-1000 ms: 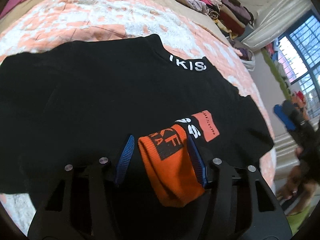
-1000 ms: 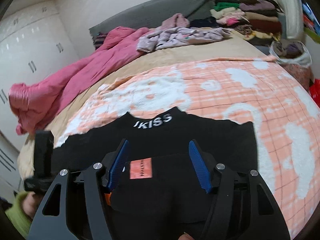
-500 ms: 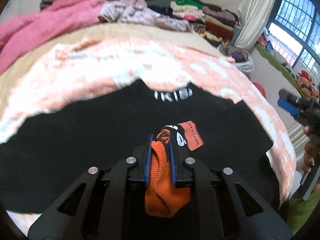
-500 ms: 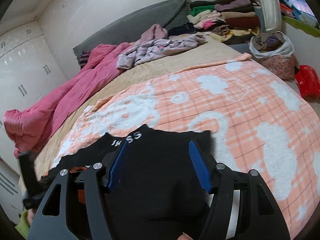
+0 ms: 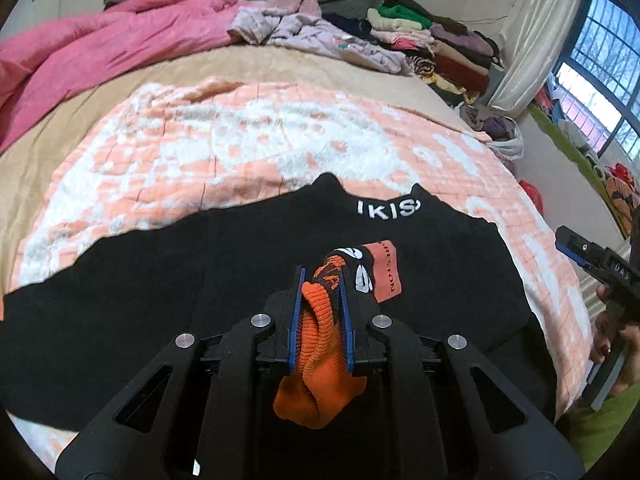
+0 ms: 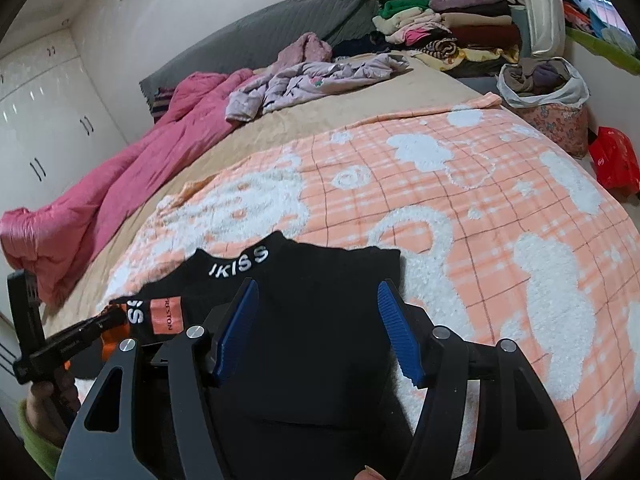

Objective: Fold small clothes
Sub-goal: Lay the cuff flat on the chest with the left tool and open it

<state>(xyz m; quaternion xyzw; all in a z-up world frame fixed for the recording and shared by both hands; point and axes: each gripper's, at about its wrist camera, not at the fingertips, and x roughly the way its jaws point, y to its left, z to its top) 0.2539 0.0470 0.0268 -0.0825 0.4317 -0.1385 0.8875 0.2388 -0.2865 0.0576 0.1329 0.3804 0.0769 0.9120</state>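
The left claw (image 5: 320, 312) has just closed, and its blue pads now pinch the orange cuff (image 5: 318, 364) of the black top (image 5: 160, 300); the bunched knit hangs down toward 6 o'clock between the fingers. That cuff ends a sleeve already drawn over the chest, so the step in hand looks like the sleeve fold on a garment spread flat on the bed, over the peach and white blanket (image 5: 260, 136). The right claw (image 6: 318, 332) hovers over the top's right side with its jaws standing well apart and nothing between them. In the left wrist view the top lies with its lettered collar (image 5: 388, 210) at 12 o'clock and its hem at 6, so the long axis runs straight away from the person, while the sleeve with its peach label (image 5: 386, 276) slants toward 1 o'clock. The next move probably calls for carrying the cuff across and laying it flat inside the body's outline, then having the open claw take the opposite side. The soft knit may slip or drag the layer beneath it.
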